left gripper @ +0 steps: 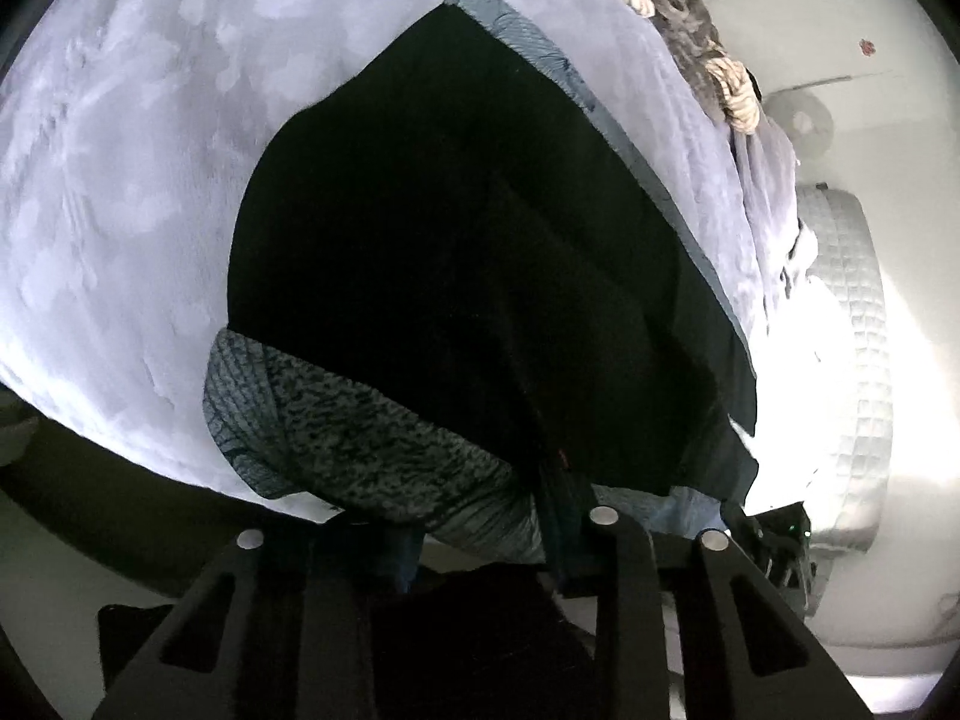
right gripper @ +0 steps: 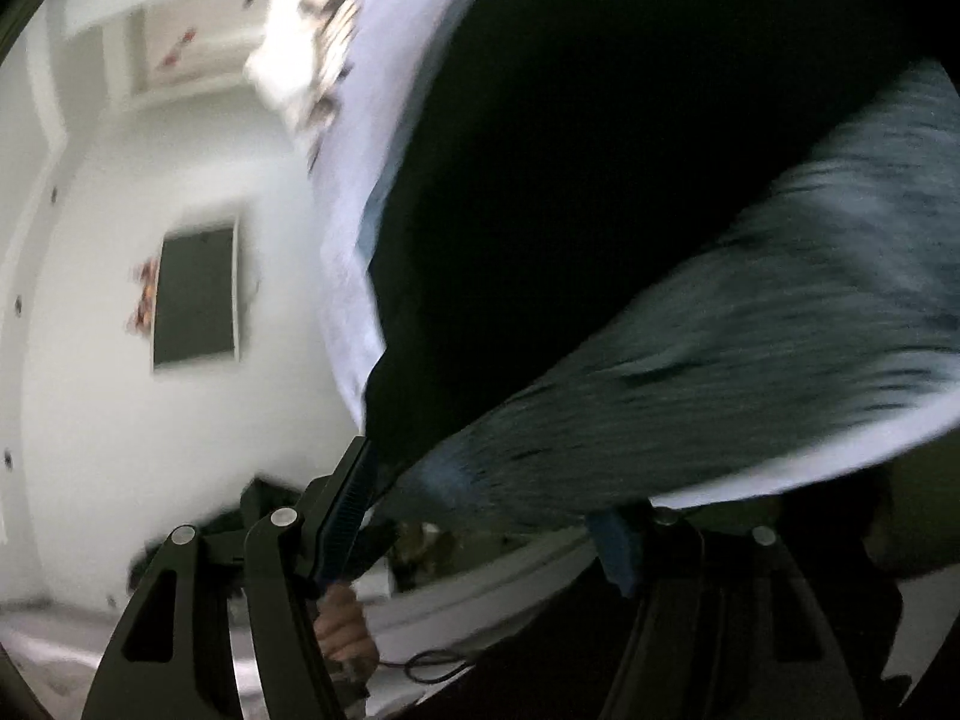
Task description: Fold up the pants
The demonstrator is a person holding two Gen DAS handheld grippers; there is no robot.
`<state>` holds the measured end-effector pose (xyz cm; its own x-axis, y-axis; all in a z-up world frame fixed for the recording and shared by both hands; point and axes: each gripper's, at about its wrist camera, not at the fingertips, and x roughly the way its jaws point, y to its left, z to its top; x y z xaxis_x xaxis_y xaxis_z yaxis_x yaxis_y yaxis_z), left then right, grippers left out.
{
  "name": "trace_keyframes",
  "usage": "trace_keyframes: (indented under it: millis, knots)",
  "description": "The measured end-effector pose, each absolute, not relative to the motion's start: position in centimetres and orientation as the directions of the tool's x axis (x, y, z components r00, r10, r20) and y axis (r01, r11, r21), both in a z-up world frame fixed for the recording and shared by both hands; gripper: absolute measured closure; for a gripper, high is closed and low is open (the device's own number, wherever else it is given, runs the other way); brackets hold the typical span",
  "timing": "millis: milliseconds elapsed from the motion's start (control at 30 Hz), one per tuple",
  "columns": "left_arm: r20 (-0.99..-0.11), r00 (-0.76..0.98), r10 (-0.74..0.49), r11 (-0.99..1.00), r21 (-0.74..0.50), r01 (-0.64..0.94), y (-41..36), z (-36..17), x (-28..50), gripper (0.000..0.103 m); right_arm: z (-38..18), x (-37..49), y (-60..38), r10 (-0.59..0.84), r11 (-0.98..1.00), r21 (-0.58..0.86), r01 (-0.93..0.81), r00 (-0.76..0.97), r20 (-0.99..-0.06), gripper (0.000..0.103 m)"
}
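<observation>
The black pants (left gripper: 456, 252) lie spread on a lavender bed cover (left gripper: 120, 192). A grey mottled band (left gripper: 372, 438) runs along their near end. My left gripper (left gripper: 483, 546) sits at that near edge, shut on the pants, with dark and grey cloth bunched between its pads. The right wrist view is blurred. In it the black pants (right gripper: 600, 150) and the grey mottled band (right gripper: 750, 330) fill the right side. My right gripper (right gripper: 483, 525) stands open and wide. The cloth's edge hangs between its blue-padded fingers (right gripper: 348, 504), and neither pad presses on it.
Crumpled striped and dark laundry (left gripper: 708, 42) is piled at the bed's far right edge. A quilted white cover (left gripper: 852, 312) lies beside the bed. A dark panel (right gripper: 195, 294) hangs on the white wall. A person's hand (right gripper: 342, 618) shows below the right gripper.
</observation>
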<state>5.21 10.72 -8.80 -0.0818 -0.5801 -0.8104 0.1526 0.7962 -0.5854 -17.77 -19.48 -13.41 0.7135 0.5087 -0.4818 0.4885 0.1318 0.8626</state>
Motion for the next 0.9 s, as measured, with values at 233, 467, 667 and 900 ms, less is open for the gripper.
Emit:
trace_keyframes:
  millis: [233,467,667,900]
  knots:
    - [-0.844,-0.06,-0.533,0.829,-0.535,0.16,11.1,-7.4,5.6,0.07,-12.9,-19.2,-22.6,0.449,0.099,0.835,0.542,0.724,-0.523,0.097]
    - [-0.843,0.153,-0.516,0.857,-0.502,0.119,7.4,-1.9,9.5,0.07,-4.8,-11.2,-27.6,0.536,0.361,0.832,0.421,0.636,-0.555,0.097]
    - [-0.854,0.349,-0.386,0.922,-0.37,0.114,1.8,-1.8,16.9,0.024,-3.2,-0.4,-32.9,0.559,0.538,0.769,0.345,0.537,-0.632,0.094]
    - [-0.93,0.321,-0.179,0.984,-0.163,0.075,-2.1,-10.9,23.9,0.014,-11.6,7.6,-36.6,0.538,0.608,0.67,0.426,0.399,-0.742,0.089]
